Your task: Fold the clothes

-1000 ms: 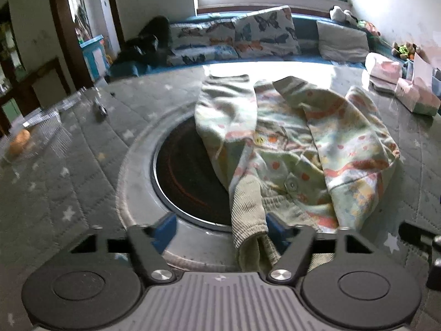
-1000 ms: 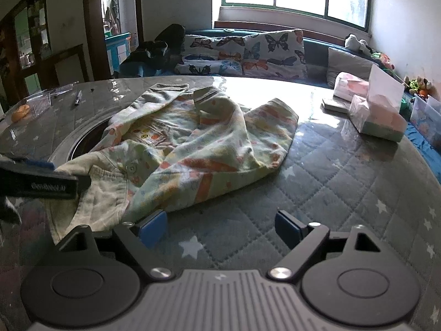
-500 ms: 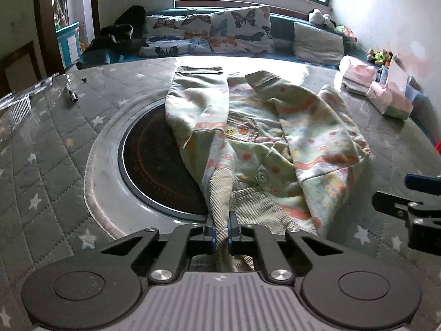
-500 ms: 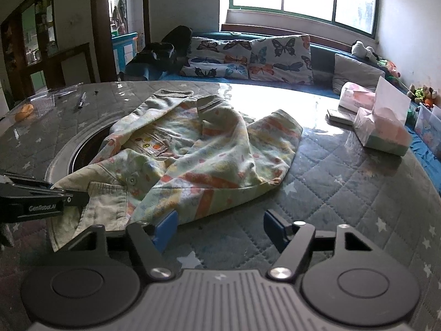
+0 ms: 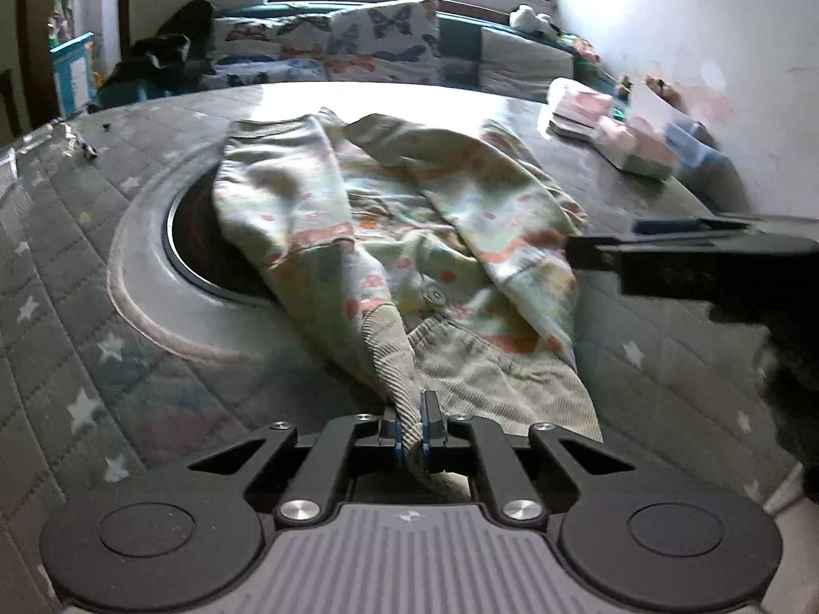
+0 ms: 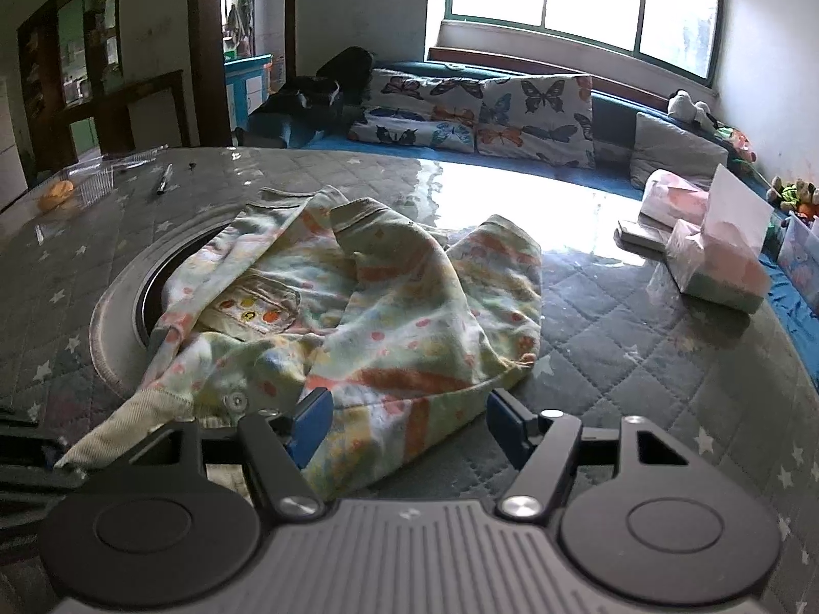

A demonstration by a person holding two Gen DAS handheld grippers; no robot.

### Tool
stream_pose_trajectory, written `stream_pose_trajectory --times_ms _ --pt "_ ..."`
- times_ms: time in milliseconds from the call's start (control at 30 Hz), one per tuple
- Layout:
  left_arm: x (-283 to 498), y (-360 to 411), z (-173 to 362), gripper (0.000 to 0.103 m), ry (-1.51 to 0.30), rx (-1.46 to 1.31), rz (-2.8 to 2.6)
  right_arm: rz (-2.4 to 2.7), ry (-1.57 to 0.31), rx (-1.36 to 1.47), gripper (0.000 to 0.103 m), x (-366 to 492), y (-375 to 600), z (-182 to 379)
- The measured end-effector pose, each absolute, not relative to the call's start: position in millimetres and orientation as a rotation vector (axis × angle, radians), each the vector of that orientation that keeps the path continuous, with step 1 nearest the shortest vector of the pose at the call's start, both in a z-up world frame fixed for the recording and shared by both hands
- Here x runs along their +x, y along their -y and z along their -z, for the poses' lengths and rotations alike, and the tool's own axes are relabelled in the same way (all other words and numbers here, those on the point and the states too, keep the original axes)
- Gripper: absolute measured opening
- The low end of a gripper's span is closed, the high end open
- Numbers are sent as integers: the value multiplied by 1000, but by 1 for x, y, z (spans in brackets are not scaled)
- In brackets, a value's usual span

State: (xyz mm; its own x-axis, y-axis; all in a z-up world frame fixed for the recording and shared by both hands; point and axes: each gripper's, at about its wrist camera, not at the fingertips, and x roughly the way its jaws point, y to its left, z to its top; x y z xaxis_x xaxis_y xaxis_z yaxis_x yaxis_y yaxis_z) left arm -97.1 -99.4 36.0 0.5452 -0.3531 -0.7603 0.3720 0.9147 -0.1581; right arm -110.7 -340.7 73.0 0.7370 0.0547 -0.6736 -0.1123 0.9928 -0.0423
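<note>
A pale green child's jacket (image 5: 409, 235) with orange and pink prints lies crumpled on the quilted table, partly over a round dark recess. My left gripper (image 5: 409, 430) is shut on the ribbed hem at the jacket's near corner. In the right wrist view the same jacket (image 6: 389, 317) spreads just ahead of my right gripper (image 6: 409, 424), which stands open with its blue pads on either side of the near hem fold. The right gripper also shows as a dark bar (image 5: 691, 261) at the right of the left wrist view.
A round recess with a metal ring (image 5: 153, 276) sits in the table under the jacket's left part. Tissue packs and boxes (image 6: 716, 261) stand at the right. A pen (image 6: 165, 179) and a clear container (image 6: 77, 184) lie at the far left. A cushioned bench (image 6: 486, 112) runs behind.
My left gripper went from open to shut on the ribbed hem and pulled it nearer. My right gripper moved forward over the jacket's near edge, still open.
</note>
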Motion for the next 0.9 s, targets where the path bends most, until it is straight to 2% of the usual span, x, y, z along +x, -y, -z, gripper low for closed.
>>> stream_pose_trajectory --times_ms 133,200,267,333,567,900 --pt "-91 94 -48 13 -911 -5 434 -101 -744 -93 65 -104 342 -73" --pt "-88 92 -58 20 -911 -7 425 -108 -741 -105 65 -98 343 -77" --pt "-89 92 -69 41 -881 19 416 -112 -733 -116 65 -92 343 -82" --pt "-90 91 -80 58 -850 41 411 -120 -725 -121 65 -84 343 -89" --pt "-53 85 -101 58 -782 70 326 -141 -700 -139 64 -41 342 -98" --pt "36 101 -77 57 -846 86 234 -159 -747 -149 56 36 339 -76"
